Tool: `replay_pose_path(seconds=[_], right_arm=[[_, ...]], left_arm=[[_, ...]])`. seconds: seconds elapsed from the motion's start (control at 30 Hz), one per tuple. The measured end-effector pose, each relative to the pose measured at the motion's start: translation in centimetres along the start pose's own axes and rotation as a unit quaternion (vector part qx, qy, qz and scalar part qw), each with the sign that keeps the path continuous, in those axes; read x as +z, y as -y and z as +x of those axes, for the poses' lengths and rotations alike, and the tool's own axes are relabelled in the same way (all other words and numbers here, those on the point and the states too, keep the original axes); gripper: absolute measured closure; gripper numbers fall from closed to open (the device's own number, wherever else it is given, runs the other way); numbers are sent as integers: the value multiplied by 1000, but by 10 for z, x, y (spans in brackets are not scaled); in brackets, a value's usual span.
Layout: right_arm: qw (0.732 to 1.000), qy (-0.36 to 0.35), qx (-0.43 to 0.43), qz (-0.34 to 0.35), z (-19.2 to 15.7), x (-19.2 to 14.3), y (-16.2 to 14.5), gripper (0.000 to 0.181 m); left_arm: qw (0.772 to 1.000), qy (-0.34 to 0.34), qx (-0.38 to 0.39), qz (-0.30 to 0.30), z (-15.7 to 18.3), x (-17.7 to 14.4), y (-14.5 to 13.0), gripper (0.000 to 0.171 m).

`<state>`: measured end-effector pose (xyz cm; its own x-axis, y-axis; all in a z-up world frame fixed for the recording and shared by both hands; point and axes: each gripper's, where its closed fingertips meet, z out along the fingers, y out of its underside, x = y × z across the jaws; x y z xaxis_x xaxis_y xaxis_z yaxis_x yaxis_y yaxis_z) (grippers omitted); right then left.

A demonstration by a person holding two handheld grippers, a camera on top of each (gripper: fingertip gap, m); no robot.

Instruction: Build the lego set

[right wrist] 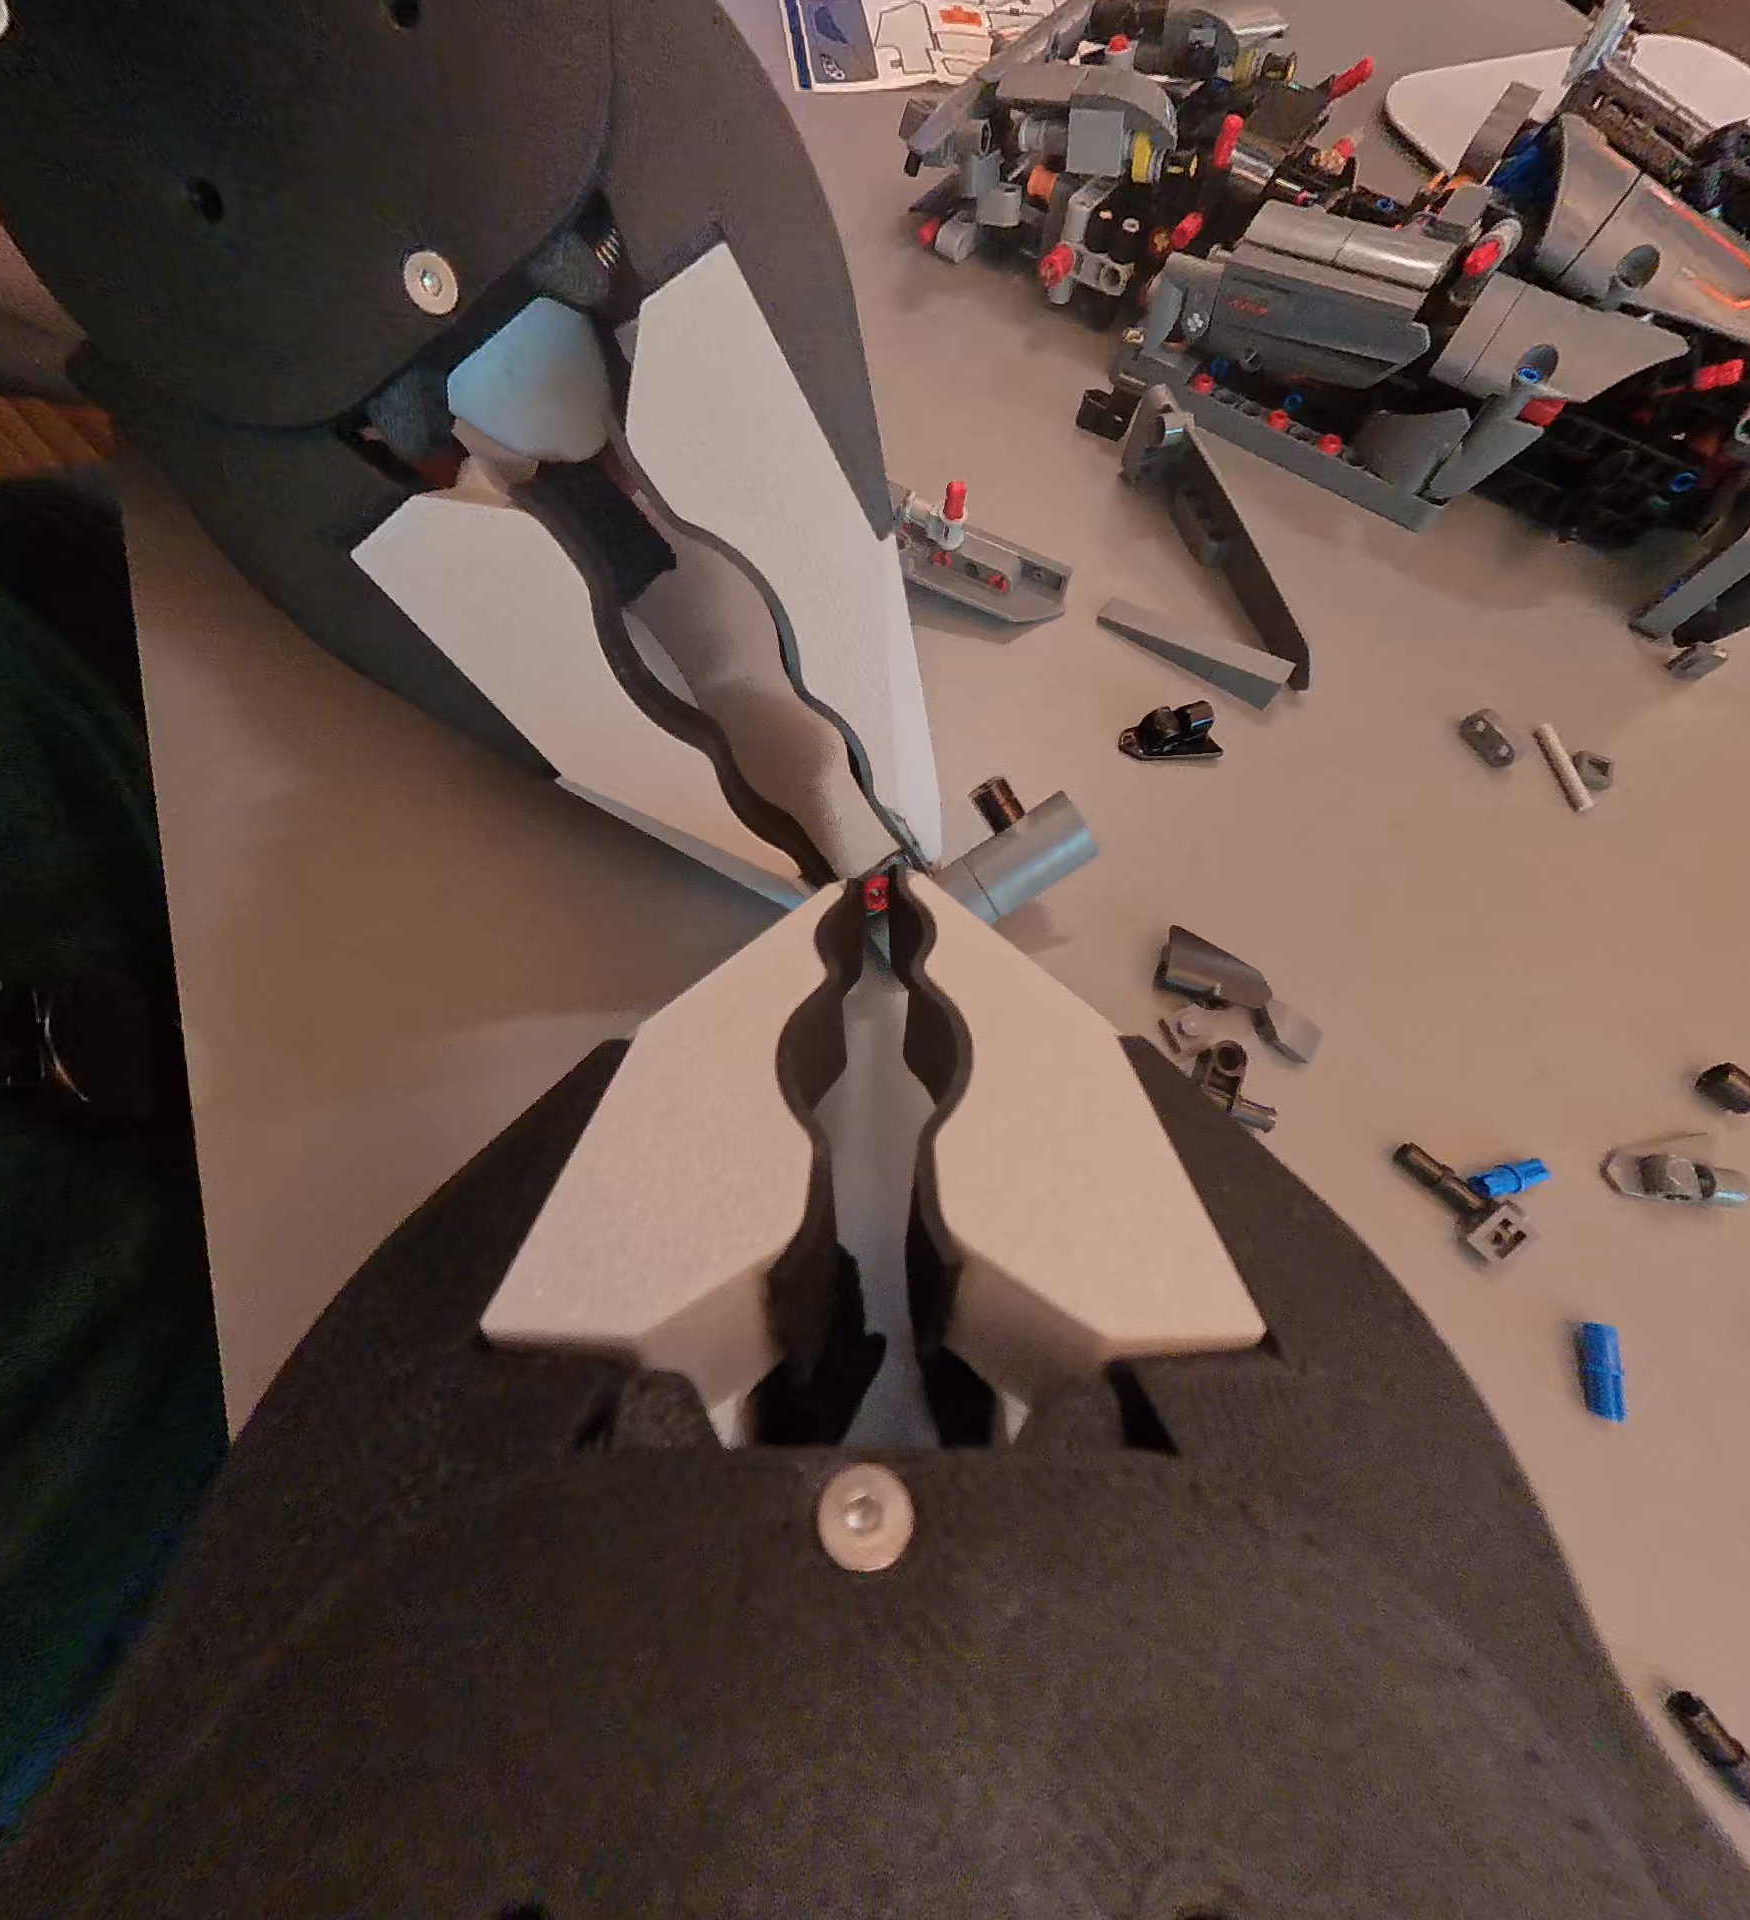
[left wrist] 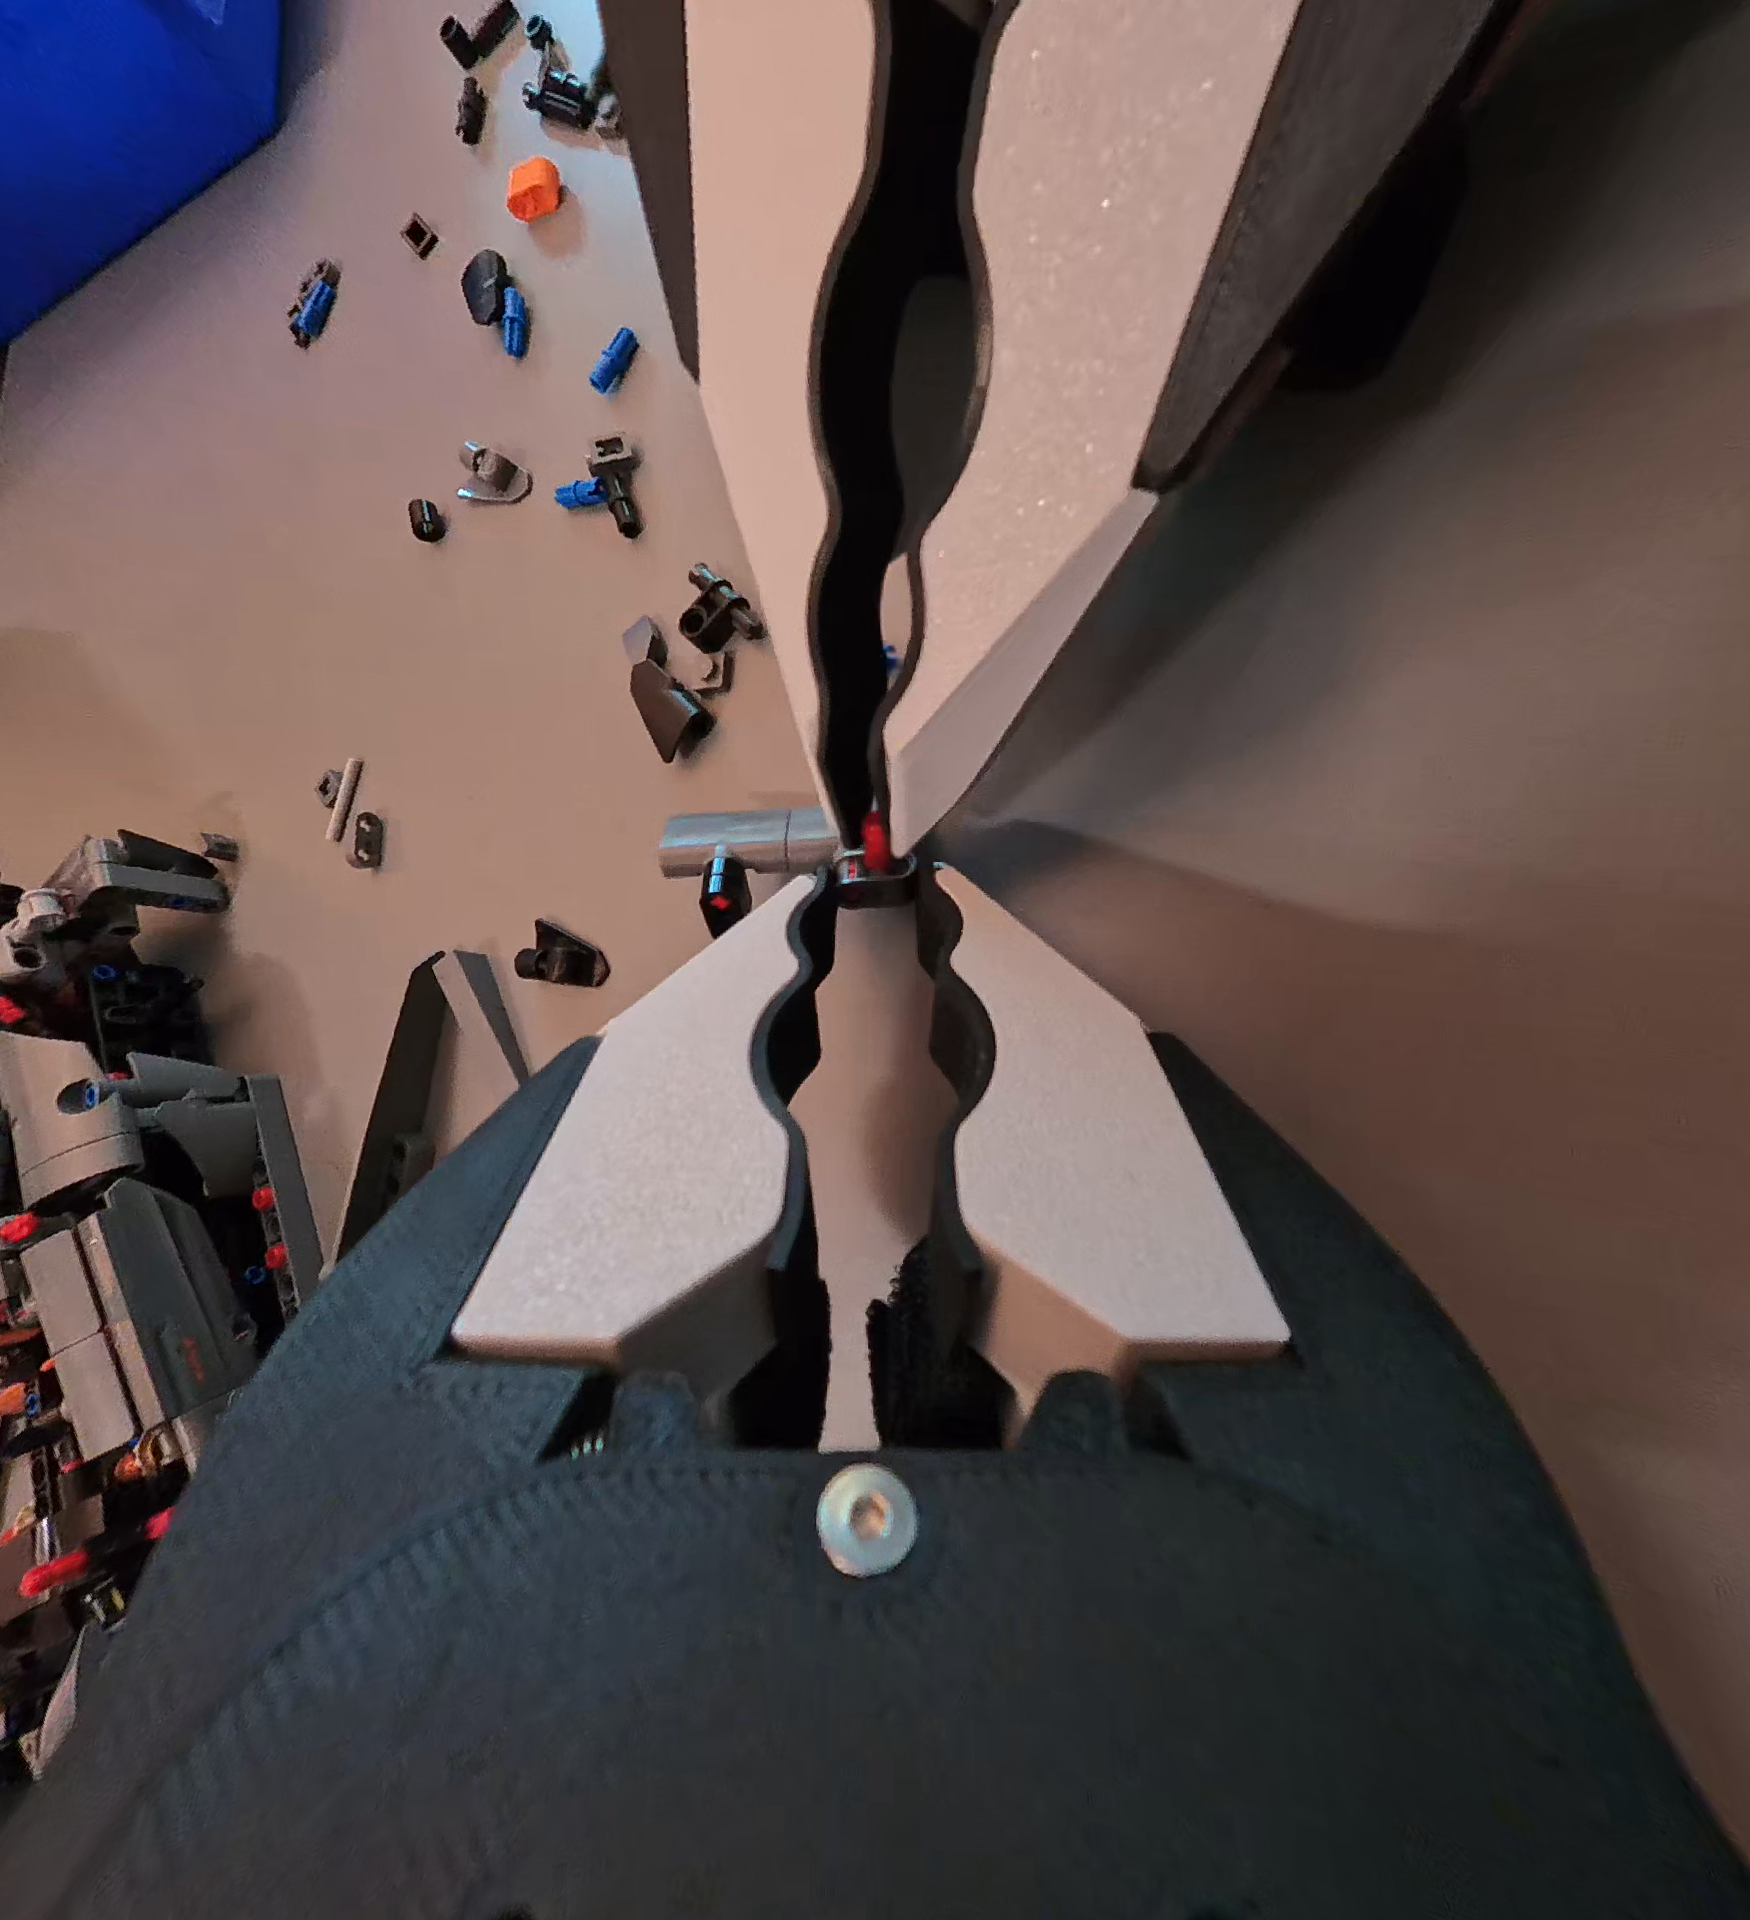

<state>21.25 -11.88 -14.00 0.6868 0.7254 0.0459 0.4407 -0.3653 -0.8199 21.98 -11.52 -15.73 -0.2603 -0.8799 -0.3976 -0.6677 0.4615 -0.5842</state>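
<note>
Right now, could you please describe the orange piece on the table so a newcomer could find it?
Start at the big blue object in the left wrist view's top-left corner. Beside it, loose parts lie scattered on the beige table. The orange piece is a chunky nub near the far end, the only orange among black, grey and blue bits.

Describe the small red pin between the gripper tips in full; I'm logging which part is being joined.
The red pin is a tiny, glossy plastic peg. The right gripper pinches it at its fingertips, and its lower end enters a small dark connector held by the left gripper. Above the table, both grippers meet tip to tip. Most of it is hidden; in the right wrist view only a red speck shows.
</note>
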Motion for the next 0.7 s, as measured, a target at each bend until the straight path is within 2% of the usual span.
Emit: replay_pose_path(seconds=[0.7], right_arm=[[995, -47, -56, -61, -1, 4, -6, 180]], left_arm=[[999, 25, 21, -16, -2, 2, -1, 159]])
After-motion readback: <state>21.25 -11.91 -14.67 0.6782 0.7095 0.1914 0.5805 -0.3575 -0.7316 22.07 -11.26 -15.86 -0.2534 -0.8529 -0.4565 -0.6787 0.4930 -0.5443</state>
